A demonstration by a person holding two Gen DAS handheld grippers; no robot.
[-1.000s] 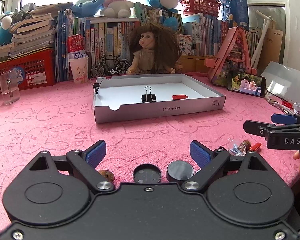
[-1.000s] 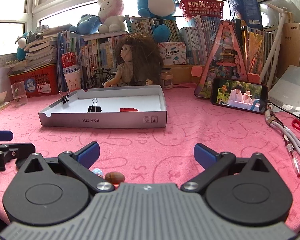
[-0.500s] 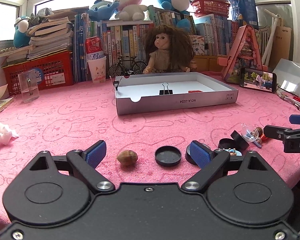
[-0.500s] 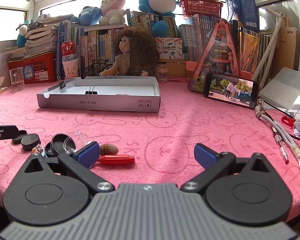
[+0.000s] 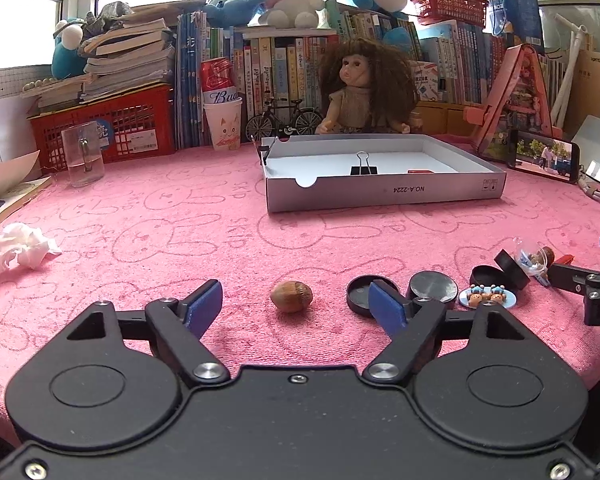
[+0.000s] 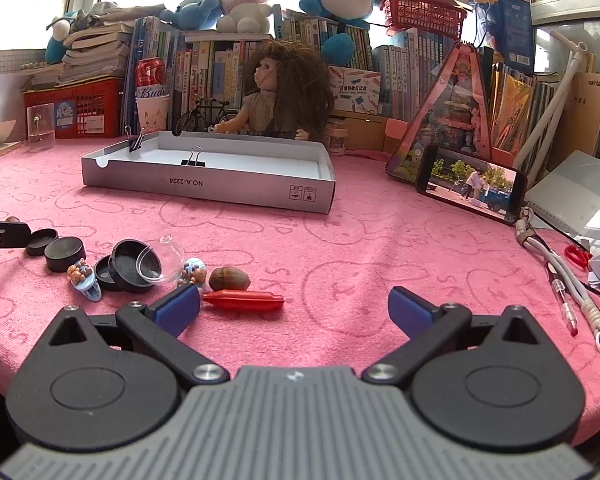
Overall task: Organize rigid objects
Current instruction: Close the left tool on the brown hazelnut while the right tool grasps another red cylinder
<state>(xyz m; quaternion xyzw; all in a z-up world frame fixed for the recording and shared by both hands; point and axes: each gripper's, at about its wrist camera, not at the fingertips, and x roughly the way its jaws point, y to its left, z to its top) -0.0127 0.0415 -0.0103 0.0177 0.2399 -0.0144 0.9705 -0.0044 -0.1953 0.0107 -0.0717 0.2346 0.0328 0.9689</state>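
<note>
Here the left tool (image 5: pixel 296 304) hangs low over the pink surface (image 5: pixel 148 240) with its blue pads apart; its jaws have just been closing, and a brown acorn-like nut (image 5: pixel 291 296) lies on the cloth just ahead in the gap between them, touched by neither pad. Just beyond its right pad sit an open black round lid (image 5: pixel 360 300) and a closed black round case (image 5: pixel 434 285), and further right a small blue bear charm (image 5: pixel 487 298). Well ahead stands the grey cardboard tray (image 5: pixel 384 194), with a black binder clip (image 5: pixel 363 167) and a red piece inside it. Off to its left lies a crumpled white tissue (image 5: pixel 18 249). The right tool (image 6: pixel 294 306) also has its pads wide apart with only bare cloth between them. Touching or just ahead of its left pad lies a red pointed cap (image 6: pixel 244 300), with a second brown nut (image 6: pixel 230 278) just behind it. Further left is a cluster of black round cases (image 6: pixel 130 266), a clear dome (image 6: pixel 166 258) and another bear charm (image 6: pixel 83 278). A phone (image 6: pixel 470 190) leans far ahead to its right.
</note>
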